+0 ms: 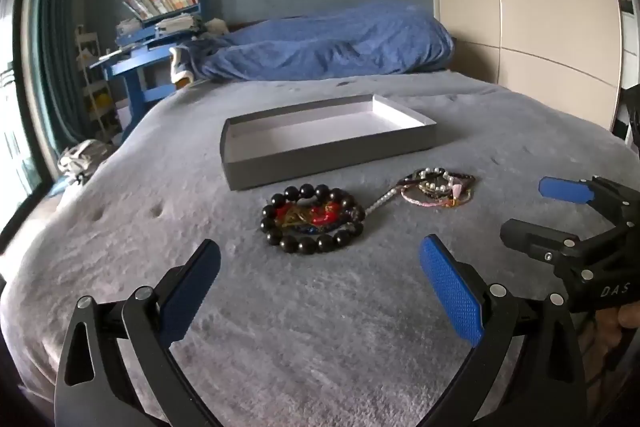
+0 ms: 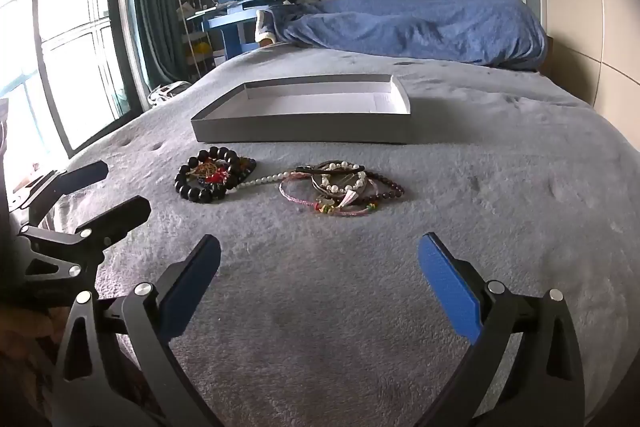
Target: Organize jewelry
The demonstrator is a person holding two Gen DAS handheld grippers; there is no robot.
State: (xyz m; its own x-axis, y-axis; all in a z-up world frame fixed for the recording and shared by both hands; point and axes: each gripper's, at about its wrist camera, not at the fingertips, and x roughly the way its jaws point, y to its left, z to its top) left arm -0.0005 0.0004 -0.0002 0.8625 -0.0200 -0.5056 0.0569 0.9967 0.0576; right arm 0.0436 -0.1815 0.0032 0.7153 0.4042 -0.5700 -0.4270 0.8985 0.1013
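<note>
Both grippers hover over the grey blanket [image 2: 320,307], jaws spread wide, nothing between them. Nothing picked yet, tray bare, so I'd call this the very start.

Left gripper [image 1: 320,279]: black bead bracelet [image 1: 314,219] lies just ahead of its tips, centred between the fingers. Coloured red/gold pieces [image 1: 316,217] sit inside the ring; can't tell if they're tangled with it.

Right gripper [image 2: 320,279]: mixed pile [image 2: 340,189] a bit further ahead, slightly right of its centreline. It has pearl loops, a pink cord bracelet [image 2: 296,197], dark small-bead strands and a tassel, all overlapping. A pearl strand [image 2: 260,181] runs from that pile left to the black bracelet, touching or passing under it.

Beyond both heaps: grey tray [image 1: 332,153], white inside, empty, long side facing the grippers. It's close behind the jewelry.

How I'd do it:
- Start with the black bracelet: biggest beads and easiest bite. Pinch one side of the ring across the beads, not the whole loop.
- Lift slowly and watch the pearl strand. If it drags, stop and let the other gripper pin the strand.
- The blanket is soft and plush, so the tips will sink. Come in shallow so the fingers don't snag pile.
- Clear the tray wall before lowering.
- Leave the tangled pile for last, pulling the top piece first.
</note>
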